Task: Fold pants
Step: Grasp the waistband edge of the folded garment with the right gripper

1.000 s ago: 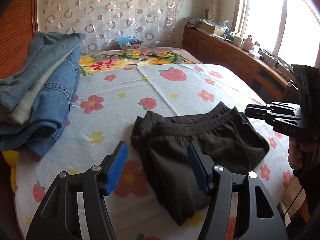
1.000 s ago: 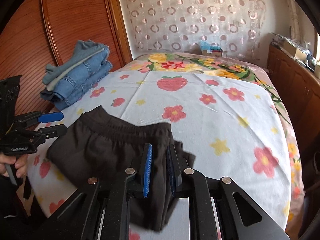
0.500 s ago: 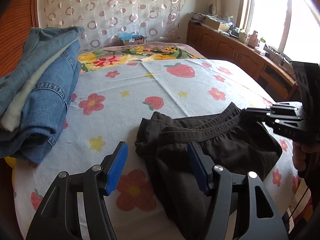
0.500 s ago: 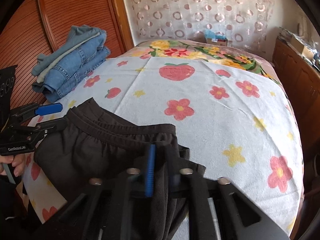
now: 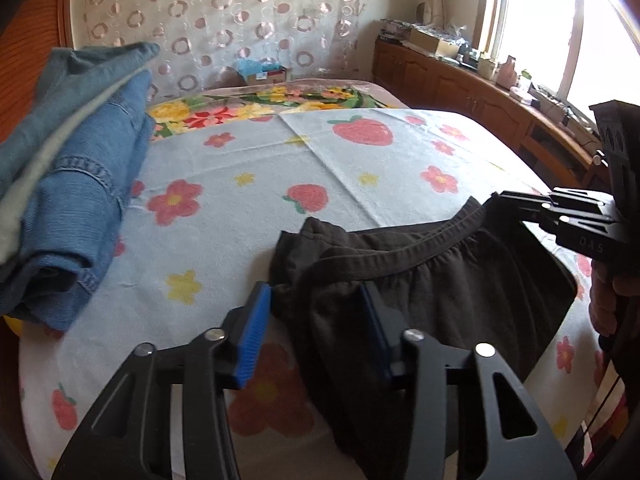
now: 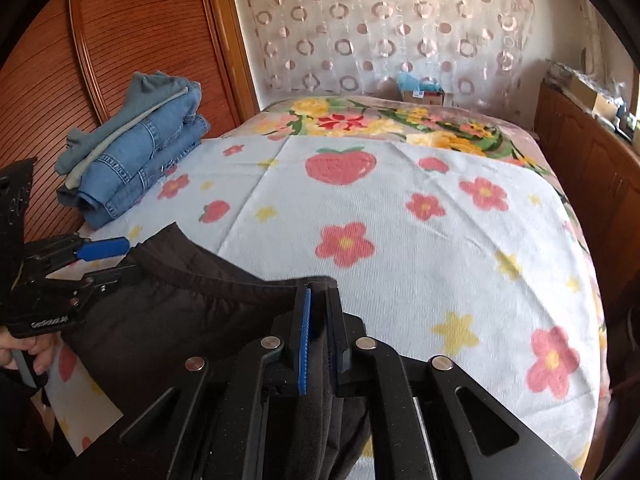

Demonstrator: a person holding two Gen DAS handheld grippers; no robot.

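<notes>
While the right gripper [image 6: 320, 332] is clamped on one end of the waistband of the black pants [image 6: 180, 320], the left gripper [image 5: 316, 320] stands with its blue pads [image 5: 252, 336] apart, straddling the other waistband corner without pinching it. From the left claw the waistband runs as the garment's long axis straight across toward the right claw, with the rest of the cloth bunched on the flowered bedspread [image 5: 360, 168] at the near edge. Judging by this, the left hand is nearer the free corner and need only close there.
</notes>
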